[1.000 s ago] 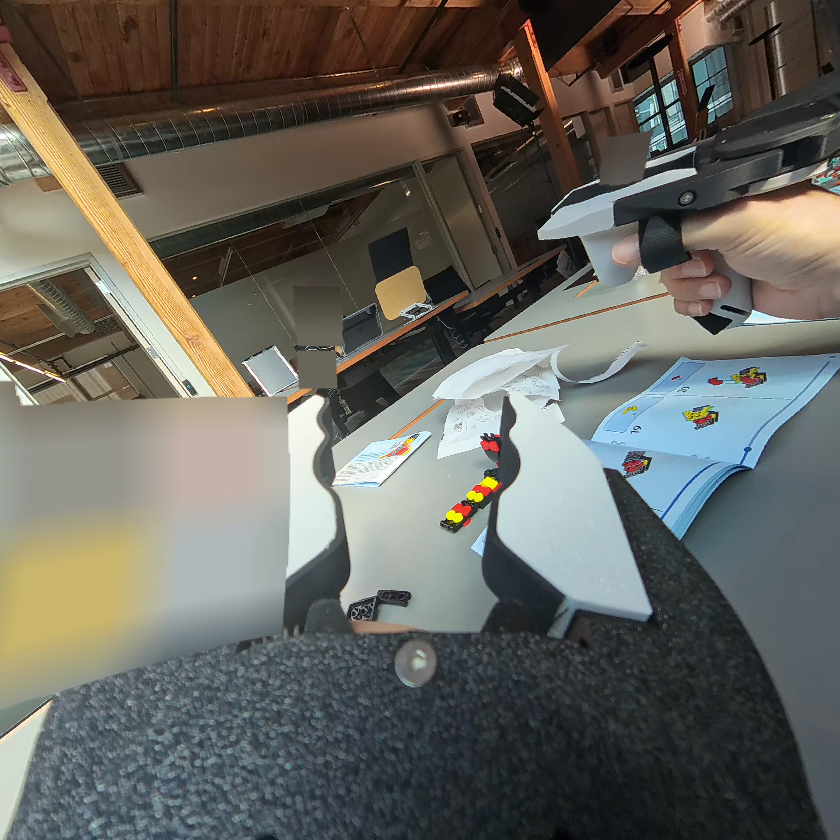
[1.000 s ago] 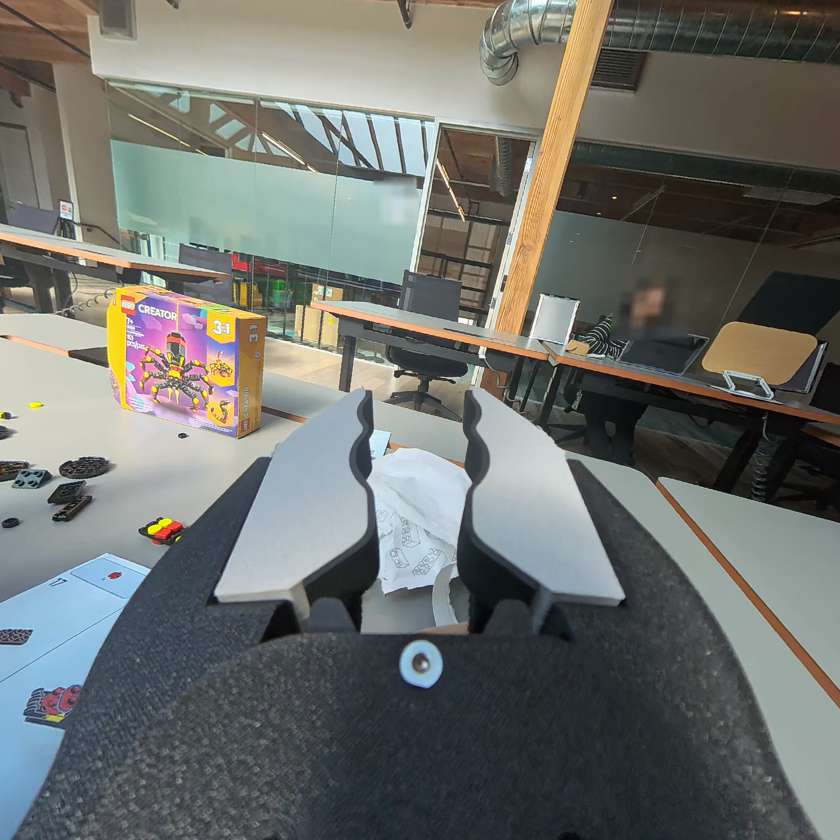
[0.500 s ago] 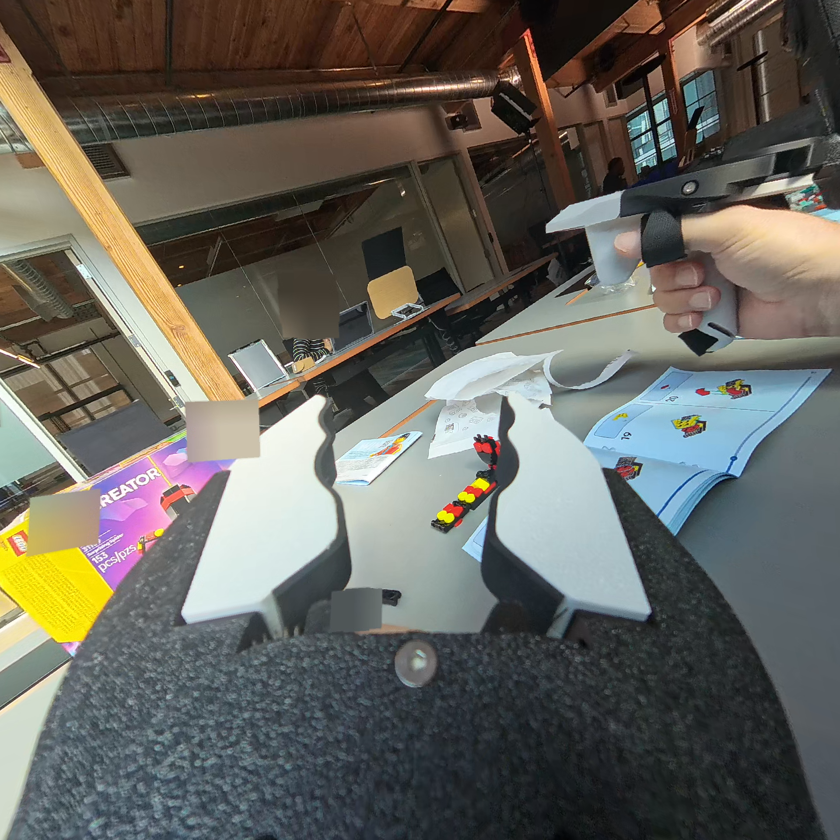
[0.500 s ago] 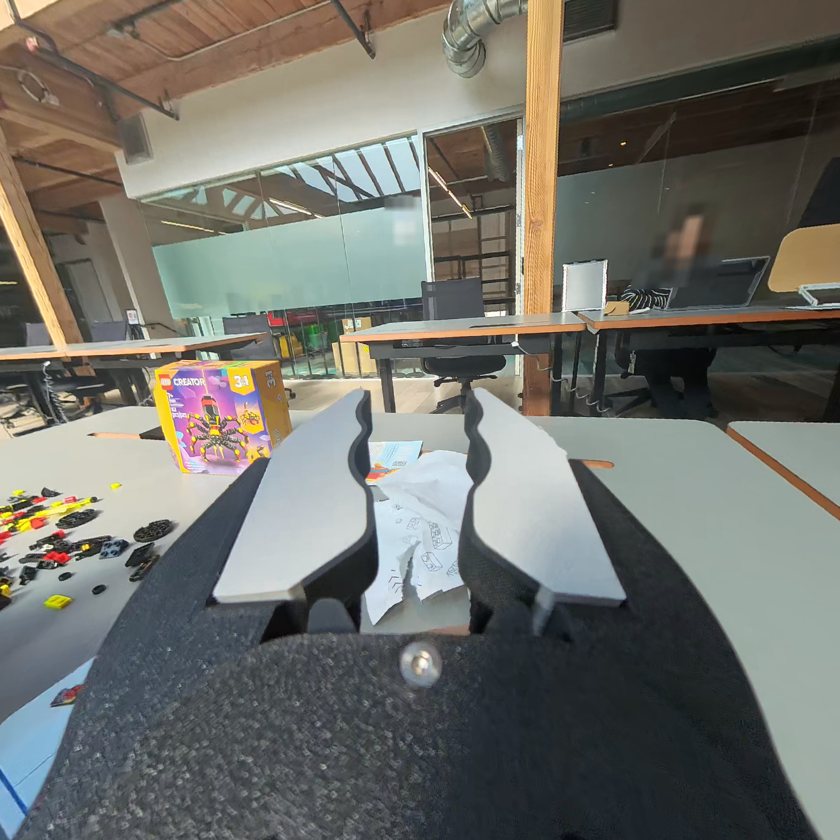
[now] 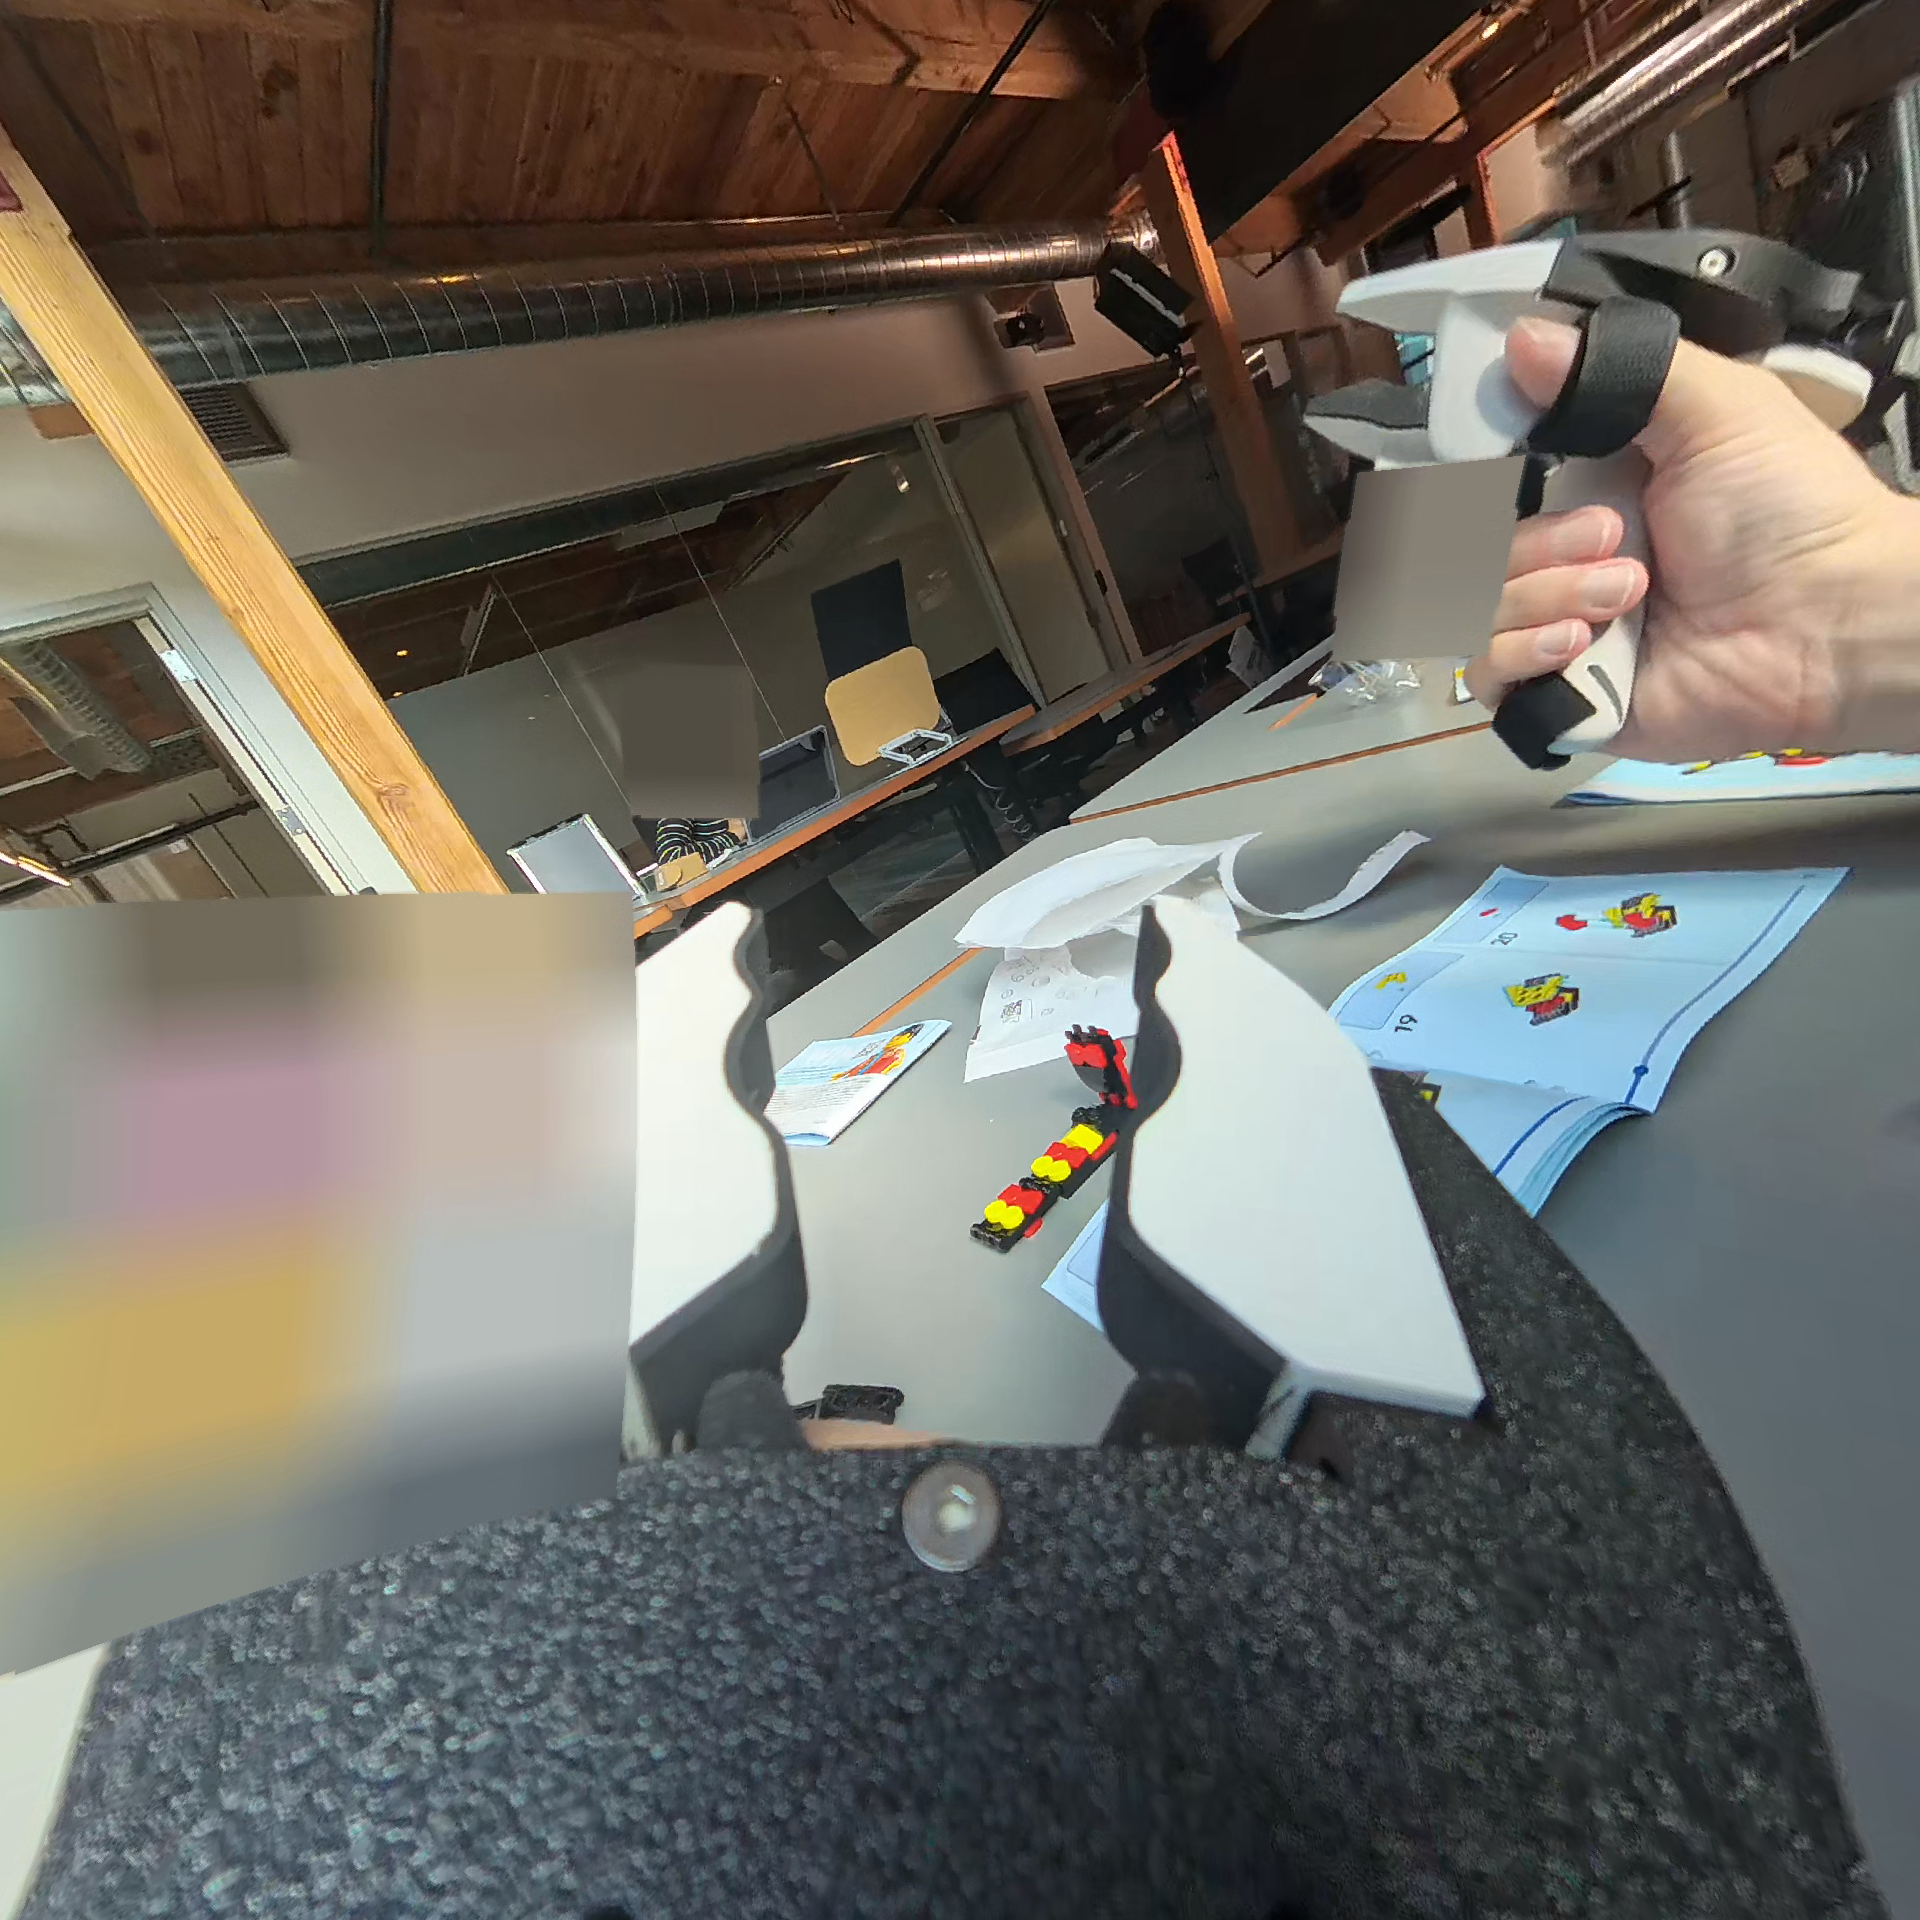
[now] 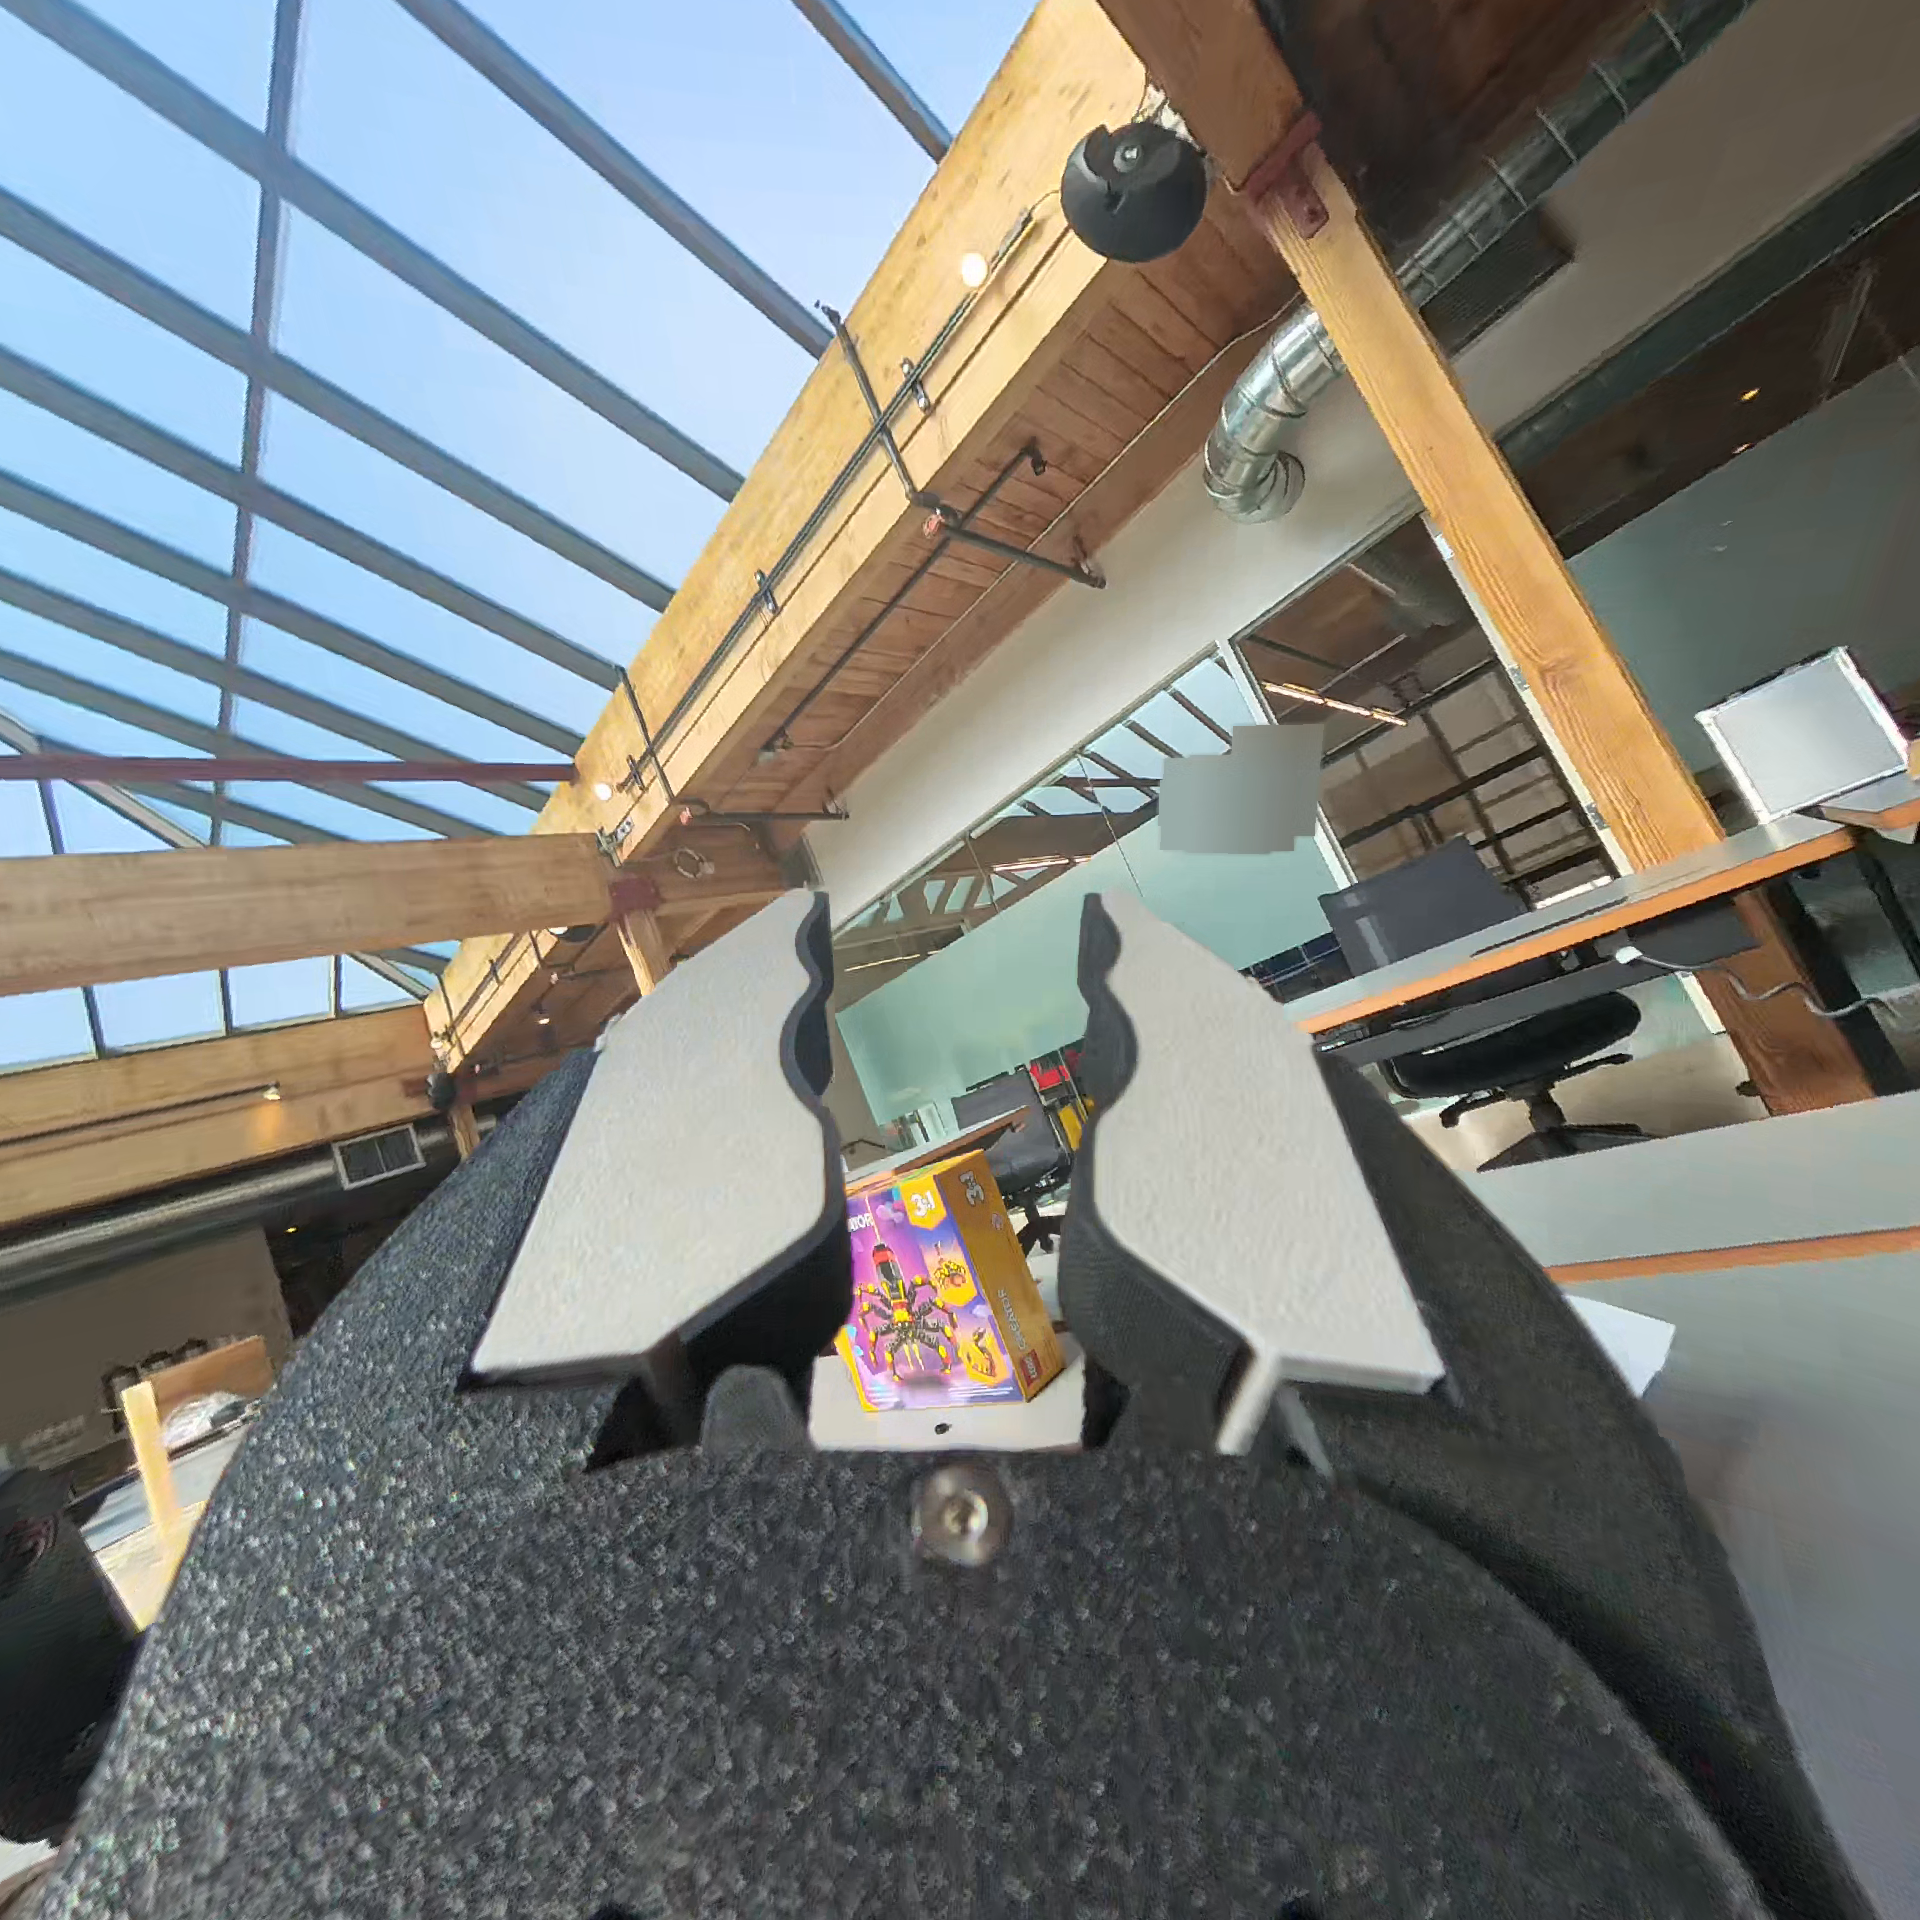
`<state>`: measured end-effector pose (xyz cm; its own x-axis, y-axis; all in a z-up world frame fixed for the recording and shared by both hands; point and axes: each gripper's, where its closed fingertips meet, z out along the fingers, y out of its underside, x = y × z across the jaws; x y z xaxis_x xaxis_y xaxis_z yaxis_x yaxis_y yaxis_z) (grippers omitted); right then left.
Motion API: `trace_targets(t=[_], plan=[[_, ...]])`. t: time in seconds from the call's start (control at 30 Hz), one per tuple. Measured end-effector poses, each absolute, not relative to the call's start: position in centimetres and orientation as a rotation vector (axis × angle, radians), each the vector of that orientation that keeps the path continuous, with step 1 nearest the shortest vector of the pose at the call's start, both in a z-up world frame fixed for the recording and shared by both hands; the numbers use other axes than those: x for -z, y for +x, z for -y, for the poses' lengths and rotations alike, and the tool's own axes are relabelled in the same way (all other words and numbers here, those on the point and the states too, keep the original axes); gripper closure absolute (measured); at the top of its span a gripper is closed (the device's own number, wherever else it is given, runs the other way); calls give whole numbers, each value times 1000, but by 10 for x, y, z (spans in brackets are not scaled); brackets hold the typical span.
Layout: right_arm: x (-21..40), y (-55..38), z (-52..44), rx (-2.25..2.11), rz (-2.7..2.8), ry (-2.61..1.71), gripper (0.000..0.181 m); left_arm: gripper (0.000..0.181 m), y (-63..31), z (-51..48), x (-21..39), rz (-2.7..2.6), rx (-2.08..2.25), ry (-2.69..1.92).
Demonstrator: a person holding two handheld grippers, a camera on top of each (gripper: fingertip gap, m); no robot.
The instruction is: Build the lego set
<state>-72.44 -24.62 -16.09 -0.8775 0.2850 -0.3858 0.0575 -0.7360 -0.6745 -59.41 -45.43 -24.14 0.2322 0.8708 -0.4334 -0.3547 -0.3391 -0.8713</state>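
Note:
A black, red and yellow brick strip (image 5: 1049,1169) lies on the grey table (image 5: 914,1309), ending in a red and black piece standing up. My left gripper (image 5: 945,935) is open and empty, held above the table with the strip seen between its fingers. A small black piece (image 5: 857,1401) lies near its base. My right gripper (image 6: 951,914) is open and empty, tilted up toward the ceiling. It shows in the left wrist view (image 5: 1475,353) held high in a hand at the upper right. The set's box (image 6: 951,1283) stands on the table.
An open blue instruction booklet (image 5: 1579,997) lies right of the strip. Crumpled white paper bags (image 5: 1101,914) and a small leaflet (image 5: 857,1065) lie beyond it. Other desks and chairs (image 6: 1496,1039) stand behind. A blurred patch covers the left of the left wrist view. Left tips to right tips: about 25 cm.
My right gripper has risen and tilted sharply upward, from facing the table and paper to facing the ceiling and skylight. My left gripper has barely moved and stays open.

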Motion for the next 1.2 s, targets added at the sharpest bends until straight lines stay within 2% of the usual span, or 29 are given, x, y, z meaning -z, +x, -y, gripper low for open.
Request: trace_targets(t=[0.3,0.43,0.67,0.8,1.2], plan=[[174,-744,234,-2798,978,-911,131,112,-588,456,236,530,-1332,-1334],[167,-747,212,-3057,777,-939,129,113,-591,456,241,542,-1345,-1368],[167,-725,262,-2664,1233,-699,136,113,-594,458,244,561,-1344,-1375],[195,-733,292,-1958,1517,-565,142,113,-598,460,249,583,-1368,-1415],[226,-708,337,-1558,1634,-185,149,119,-596,453,255,546,-1356,-1473]])
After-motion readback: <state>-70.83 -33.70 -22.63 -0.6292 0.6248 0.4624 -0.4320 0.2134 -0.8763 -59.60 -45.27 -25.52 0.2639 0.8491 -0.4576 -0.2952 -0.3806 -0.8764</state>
